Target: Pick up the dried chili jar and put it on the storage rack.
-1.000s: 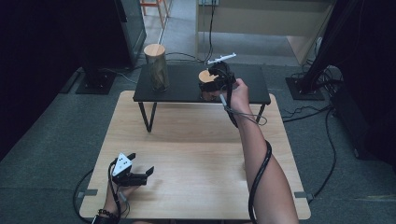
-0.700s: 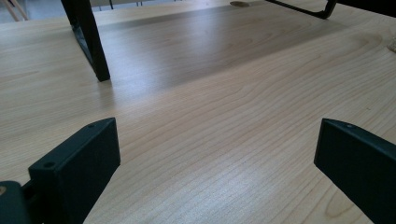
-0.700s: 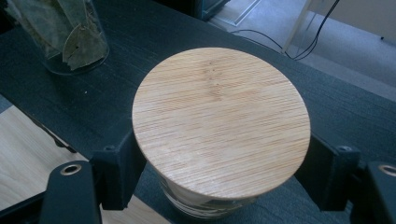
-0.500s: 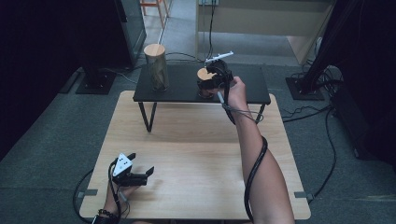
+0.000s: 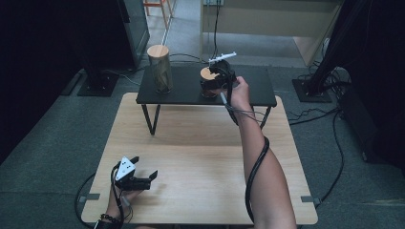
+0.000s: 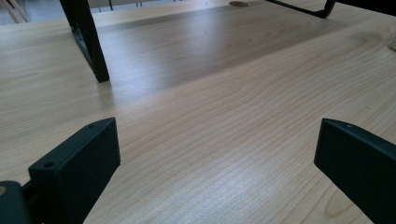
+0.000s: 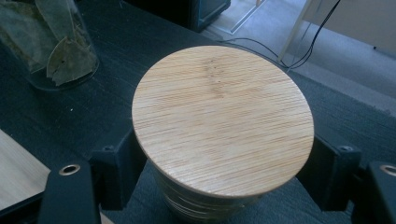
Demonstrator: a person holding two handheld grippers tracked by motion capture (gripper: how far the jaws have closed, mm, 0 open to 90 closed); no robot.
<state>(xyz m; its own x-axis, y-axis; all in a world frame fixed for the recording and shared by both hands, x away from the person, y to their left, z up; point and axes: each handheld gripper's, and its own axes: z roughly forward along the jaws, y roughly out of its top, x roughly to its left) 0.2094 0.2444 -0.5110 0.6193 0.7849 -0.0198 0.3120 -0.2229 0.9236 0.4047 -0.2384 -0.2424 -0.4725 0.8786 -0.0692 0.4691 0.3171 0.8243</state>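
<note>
A short jar with a round bamboo lid (image 5: 207, 74) (image 7: 219, 116) stands on the black raised shelf (image 5: 253, 95) at the far side of the wooden table (image 5: 200, 157). My right gripper (image 5: 210, 85) (image 7: 224, 177) reaches over the shelf, its jaws pressed to either side of this jar just under the lid. A tall glass jar of dried leaves with a wooden lid (image 5: 160, 69) (image 7: 46, 46) stands to the left on the same shelf. My left gripper (image 5: 145, 168) (image 6: 215, 154) rests low over the table's near left corner, open, with bare wood between its jaws.
The shelf stands on thin black legs (image 6: 88, 42) on the far half of the table. Cables (image 5: 315, 114) trail on the floor to the right. A dark stand (image 5: 95, 76) rises at the back left.
My right gripper and the short jar have shifted slightly left and away along the shelf. The left gripper has stayed put.
</note>
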